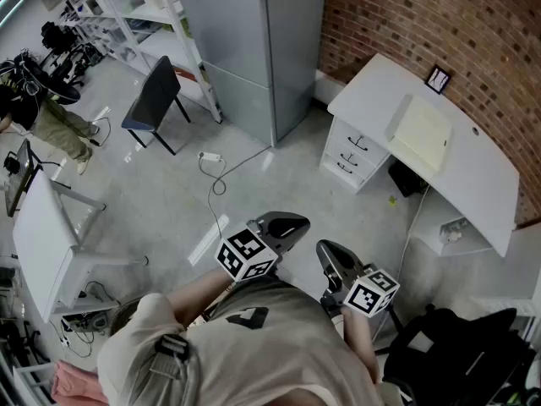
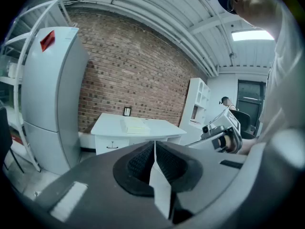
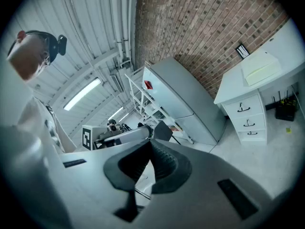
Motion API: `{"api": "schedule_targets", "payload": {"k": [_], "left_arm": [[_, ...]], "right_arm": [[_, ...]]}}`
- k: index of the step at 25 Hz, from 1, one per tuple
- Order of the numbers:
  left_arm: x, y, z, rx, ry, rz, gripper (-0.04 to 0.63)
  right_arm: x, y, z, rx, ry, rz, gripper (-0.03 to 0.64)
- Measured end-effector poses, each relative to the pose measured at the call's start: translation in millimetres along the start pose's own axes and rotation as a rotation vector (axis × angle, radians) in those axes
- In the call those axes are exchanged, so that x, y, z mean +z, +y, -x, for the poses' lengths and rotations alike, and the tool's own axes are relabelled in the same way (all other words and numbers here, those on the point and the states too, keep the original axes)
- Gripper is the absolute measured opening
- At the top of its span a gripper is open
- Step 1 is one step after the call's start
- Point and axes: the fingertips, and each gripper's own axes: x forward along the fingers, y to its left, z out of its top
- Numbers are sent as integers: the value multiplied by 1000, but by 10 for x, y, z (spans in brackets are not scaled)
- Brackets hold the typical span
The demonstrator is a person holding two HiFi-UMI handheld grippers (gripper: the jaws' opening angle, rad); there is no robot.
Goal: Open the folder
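Observation:
A pale yellow folder lies closed on the white desk against the brick wall, far ahead of me. It also shows on the desk in the left gripper view as the folder and in the right gripper view as the folder. My left gripper is held close to my body, shut with nothing in it. My right gripper hangs beside it, also shut and empty. Both are well short of the desk. In its own view the left gripper has its jaws pressed together, as does the right gripper.
A grey cabinet stands left of the desk. A black chair and a cable are on the floor. A small framed picture sits at the desk's back. A white table is at my left, a black chair at my right.

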Motion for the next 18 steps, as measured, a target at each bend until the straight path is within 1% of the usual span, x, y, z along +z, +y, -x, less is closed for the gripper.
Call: {"api": "schedule_targets", "payload": {"k": [4,6,8,12,16,18], "left_arm": [[118,777,226,82,-37,-6,12],[160,1000,237,95,-48,-6,12],[187,1091,182,71,-51,-2,12],[237,1184,118,-1,-65,-9,12],[183,1238,100,-77,-82,-10,12],[167,1275,111,-101,-90,-1,12]], "right_arm": [[161,-72,-665,39,25,47,3],[184,-115,-840,43,36,58,5],[199,-159,-891,14,38,53,5],[243,-157,-975,-28,6,49,5],[180,-206,-1056,-96,-10,33,5],[179,-226,-1128,-122,-5,29,5]]}}
